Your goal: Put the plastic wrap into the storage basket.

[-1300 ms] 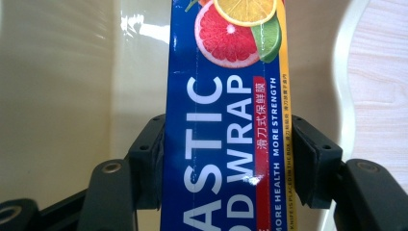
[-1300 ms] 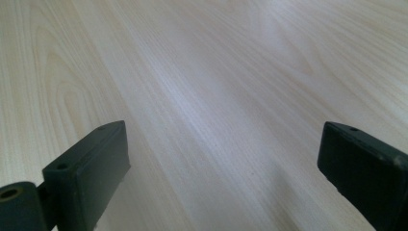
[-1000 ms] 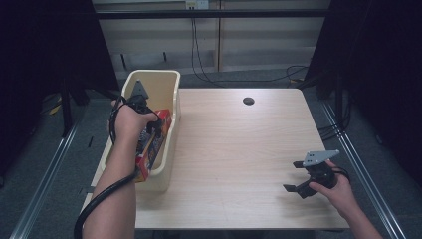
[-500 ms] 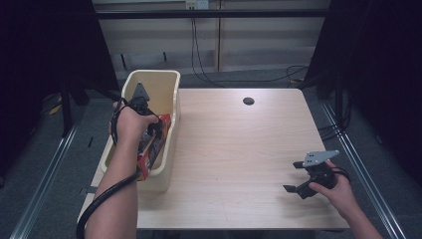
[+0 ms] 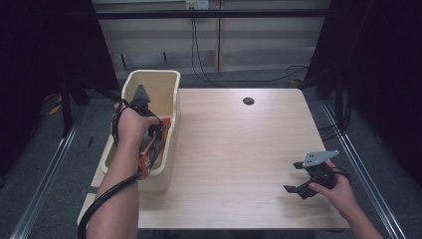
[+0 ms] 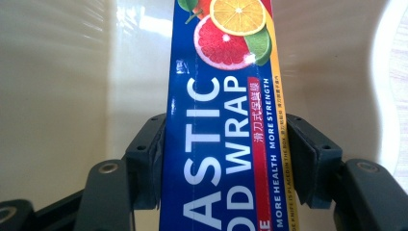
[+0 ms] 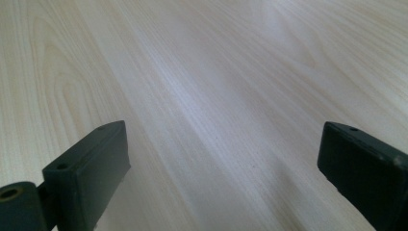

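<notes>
A long blue and red box of plastic food wrap (image 6: 216,96) lies slanted inside a cream plastic bin (image 5: 169,82) at the table's left edge. My left gripper (image 5: 154,130) is down in the bin, shut on the box (image 5: 155,149). In the left gripper view both jaws press its two long sides, with the gripper (image 6: 226,159) around its lower half. My right gripper (image 5: 293,177) hovers open near the table's front right corner. Between its jaws (image 7: 223,163) there is bare wood.
The light wooden table (image 5: 239,149) has a dark round cable hole (image 5: 248,101) at the back. The bin's pale inner wall (image 6: 72,72) lies close behind the box. Metal rails and cables run along the floor beside the table.
The left hand with the box has sunk very slightly in the bin. The right gripper has not moved.
</notes>
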Tool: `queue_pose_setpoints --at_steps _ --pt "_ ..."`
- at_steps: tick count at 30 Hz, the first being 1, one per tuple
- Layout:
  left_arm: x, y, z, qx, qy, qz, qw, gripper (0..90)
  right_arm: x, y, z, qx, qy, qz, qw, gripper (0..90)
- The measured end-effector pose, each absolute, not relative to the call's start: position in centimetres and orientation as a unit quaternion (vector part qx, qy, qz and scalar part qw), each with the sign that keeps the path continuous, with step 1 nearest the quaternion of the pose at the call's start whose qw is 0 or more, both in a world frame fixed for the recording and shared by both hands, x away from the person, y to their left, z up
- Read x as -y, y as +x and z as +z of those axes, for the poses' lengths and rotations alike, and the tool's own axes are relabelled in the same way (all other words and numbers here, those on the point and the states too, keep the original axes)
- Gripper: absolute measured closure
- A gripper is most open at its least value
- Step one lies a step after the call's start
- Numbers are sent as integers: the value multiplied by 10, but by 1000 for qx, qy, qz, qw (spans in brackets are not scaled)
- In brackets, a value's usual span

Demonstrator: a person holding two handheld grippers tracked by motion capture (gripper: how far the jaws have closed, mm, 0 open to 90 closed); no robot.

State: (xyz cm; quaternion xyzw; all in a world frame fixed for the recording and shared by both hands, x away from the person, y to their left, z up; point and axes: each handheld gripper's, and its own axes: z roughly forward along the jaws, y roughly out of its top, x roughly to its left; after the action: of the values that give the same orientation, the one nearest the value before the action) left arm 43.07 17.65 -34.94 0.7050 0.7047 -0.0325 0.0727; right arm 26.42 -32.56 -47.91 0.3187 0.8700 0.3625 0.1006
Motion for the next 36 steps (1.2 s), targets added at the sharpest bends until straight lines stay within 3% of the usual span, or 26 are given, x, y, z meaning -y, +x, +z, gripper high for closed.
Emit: queue_pose_setpoints --at_steps 7,20,36 --pt "-173 430 -334 -703 705 -14 92 370 325 264 -479 -870 319 362 98 39" --pt "-165 426 -304 -683 715 -4 148 244 327 263 -477 -868 321 366 103 39" --pt "-133 425 -288 -644 743 -11 180 199 326 263 -477 -869 319 366 101 39"
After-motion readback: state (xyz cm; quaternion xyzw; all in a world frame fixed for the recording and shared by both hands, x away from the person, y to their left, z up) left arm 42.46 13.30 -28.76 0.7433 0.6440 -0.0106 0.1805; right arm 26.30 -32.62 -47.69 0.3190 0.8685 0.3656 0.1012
